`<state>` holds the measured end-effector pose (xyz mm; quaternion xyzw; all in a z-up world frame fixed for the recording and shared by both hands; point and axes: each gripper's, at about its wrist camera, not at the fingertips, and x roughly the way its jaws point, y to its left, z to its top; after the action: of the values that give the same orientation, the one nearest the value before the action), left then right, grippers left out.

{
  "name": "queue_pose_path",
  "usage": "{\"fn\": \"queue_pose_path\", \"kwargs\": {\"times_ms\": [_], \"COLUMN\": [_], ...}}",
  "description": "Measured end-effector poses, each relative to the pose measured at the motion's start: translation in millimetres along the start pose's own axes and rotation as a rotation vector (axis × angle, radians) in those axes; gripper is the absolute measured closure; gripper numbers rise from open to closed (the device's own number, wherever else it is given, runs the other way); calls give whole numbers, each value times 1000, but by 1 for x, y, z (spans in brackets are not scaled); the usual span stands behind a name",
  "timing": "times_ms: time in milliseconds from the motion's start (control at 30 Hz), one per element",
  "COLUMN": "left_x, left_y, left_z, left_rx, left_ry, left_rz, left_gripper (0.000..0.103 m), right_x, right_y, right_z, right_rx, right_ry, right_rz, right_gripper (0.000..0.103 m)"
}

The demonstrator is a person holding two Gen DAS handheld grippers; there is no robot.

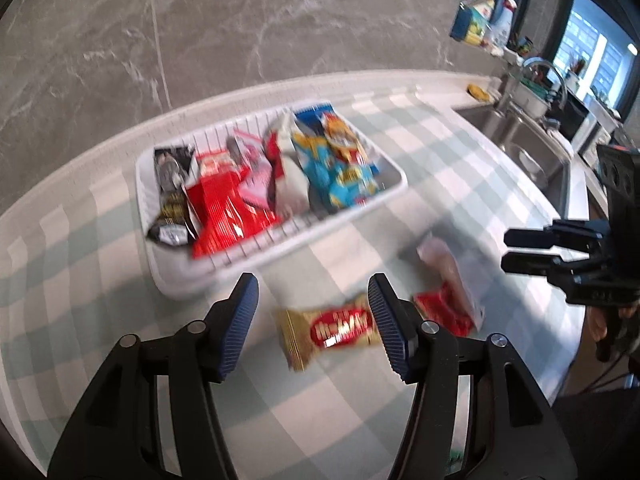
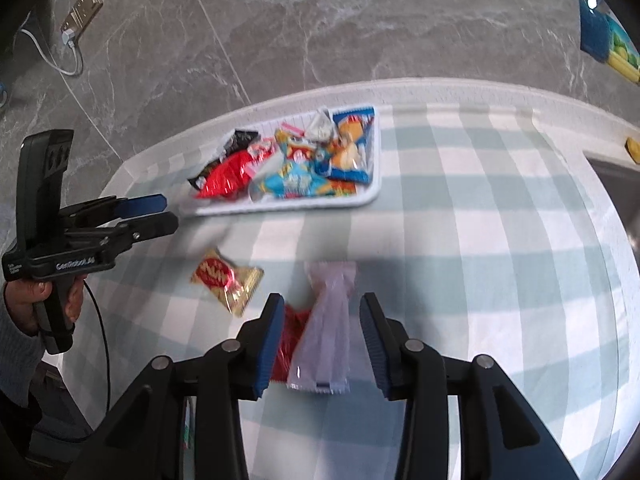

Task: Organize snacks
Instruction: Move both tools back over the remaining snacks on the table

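A: Counter (image 2: 500,216), checked cloth. White basket (image 1: 394,184) at 12 o'clock, full of snack packets.

B: Loose items?

A: Pale packet (image 2: 332,320) lies flat between the spread right tongs (image 2: 322,340), pads clear of it; red packet (image 2: 290,336) beside it at 9 o'clock. Gold wafer packet (image 1: 332,330) lies just ahead of the left tongs (image 1: 312,324), jaws apart, nothing pinched.

White lettering on left gripper (image 2: 170,212) body reads approx. "GenRobot.AI"; snack wrapper print too blurred to read.
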<state>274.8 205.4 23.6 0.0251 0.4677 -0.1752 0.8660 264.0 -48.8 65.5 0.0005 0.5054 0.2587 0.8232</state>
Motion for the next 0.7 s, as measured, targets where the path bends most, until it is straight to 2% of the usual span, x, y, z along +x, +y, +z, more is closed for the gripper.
{"fn": "queue_pose_path", "kwargs": {"times_ms": [133,367,700], "left_x": [6,22,53], "left_y": [-7,-21,-40], "left_z": [-16,-20,-28], "left_rx": [63,205,482], "left_ry": [30,73,164], "left_rz": [-9,-24,-29], "left_gripper": [47,47,47], "right_x": [5,19,45], "right_y": [-2,1,5], "right_z": [-10,-15,-12], "right_rx": [10,15,2], "right_ry": [20,52,101], "right_rz": [-2,-2,-13], "right_gripper": [60,60,60]}}
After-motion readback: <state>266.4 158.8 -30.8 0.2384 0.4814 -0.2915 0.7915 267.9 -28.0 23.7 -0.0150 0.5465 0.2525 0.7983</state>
